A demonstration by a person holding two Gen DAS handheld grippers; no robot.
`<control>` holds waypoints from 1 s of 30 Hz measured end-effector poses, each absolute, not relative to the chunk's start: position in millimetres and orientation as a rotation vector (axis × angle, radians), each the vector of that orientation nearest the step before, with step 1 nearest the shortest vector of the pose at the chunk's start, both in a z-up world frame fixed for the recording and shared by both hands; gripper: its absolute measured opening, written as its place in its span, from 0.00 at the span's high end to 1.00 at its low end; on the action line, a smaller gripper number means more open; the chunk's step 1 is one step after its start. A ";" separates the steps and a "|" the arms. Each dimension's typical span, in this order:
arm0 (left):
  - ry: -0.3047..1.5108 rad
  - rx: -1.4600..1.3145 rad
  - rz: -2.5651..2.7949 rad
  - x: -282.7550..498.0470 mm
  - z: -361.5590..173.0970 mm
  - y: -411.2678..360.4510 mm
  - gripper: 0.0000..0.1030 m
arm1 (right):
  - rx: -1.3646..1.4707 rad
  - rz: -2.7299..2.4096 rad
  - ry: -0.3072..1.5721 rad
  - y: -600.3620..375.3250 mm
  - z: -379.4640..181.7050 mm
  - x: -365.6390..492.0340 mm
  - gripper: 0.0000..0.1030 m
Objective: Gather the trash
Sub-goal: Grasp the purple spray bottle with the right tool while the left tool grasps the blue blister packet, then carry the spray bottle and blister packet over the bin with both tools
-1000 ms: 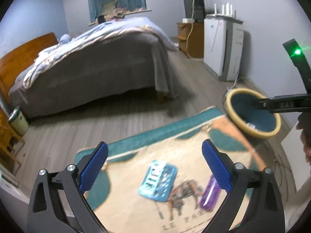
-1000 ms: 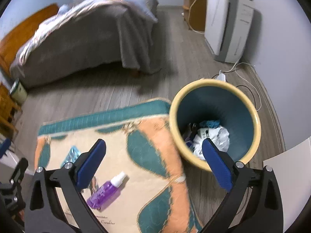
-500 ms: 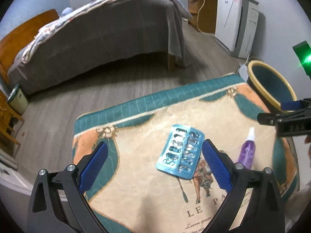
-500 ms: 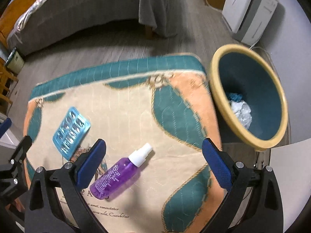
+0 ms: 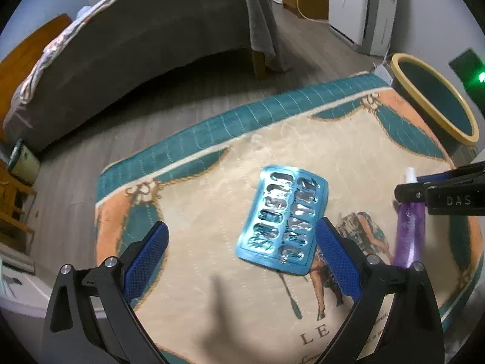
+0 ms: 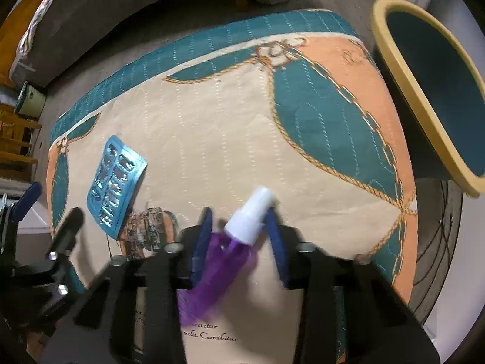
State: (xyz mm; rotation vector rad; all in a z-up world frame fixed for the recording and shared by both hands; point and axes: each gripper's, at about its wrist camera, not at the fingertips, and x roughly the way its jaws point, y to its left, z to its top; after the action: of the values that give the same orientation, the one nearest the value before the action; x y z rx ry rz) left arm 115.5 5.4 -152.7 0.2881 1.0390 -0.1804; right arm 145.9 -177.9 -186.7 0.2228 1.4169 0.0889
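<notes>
1. Both grippers have dropped toward the quilted mat since a second ago, when the bin filled much of the right-hand view; now the mat fills both views and the bin sits off at its edge.
2. Counted on the mat: one purple spray bottle and one blue blister pack. Beyond it, one bin and one bed.
3. Right gripper: its jaws are closing with the bottle between them. Blue pads flank the bottle's neck and shoulder, white cap poking out past the tips. Motion blur hides whether the pads press on it yet.
4. Left gripper: jaws wide apart, nothing between them. The blister pack lies flat on the mat just ahead, its near right corner beside the right-hand pad, not inside the gap.
5. On the mat, the bottle lies to the right of the blister pack, apart from it.
6. Yellow-rimmed teal bin stands on the floor just off the mat's far right corner.
7. Farther off, past the mat's teal border, the grey-covered bed stands on the wood floor.
</notes>
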 end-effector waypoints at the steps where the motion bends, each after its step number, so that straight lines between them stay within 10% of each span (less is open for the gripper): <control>1: 1.044 0.289 -0.186 116.2 -154.8 3.7 0.07 | 0.216 0.093 1.409 -176.8 -184.6 146.9 0.78; 16: 1.194 0.240 -0.223 142.5 -202.9 -9.3 0.06 | 0.161 0.120 1.286 -188.6 -153.0 161.4 0.78; 23: 1.186 0.212 -0.270 146.1 -197.9 -10.2 0.32 | 0.141 0.131 1.240 -192.9 -139.9 166.3 0.78; 30: 1.114 0.245 -0.249 145.2 -177.3 -25.1 0.32 | 0.063 0.118 1.130 -195.7 -113.8 166.6 0.78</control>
State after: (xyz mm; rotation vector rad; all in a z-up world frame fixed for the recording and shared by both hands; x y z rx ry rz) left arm 145.2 -25.1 -177.3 0.2451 1.1140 -0.2490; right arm 166.6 -195.7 -113.8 0.0631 1.1299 0.1183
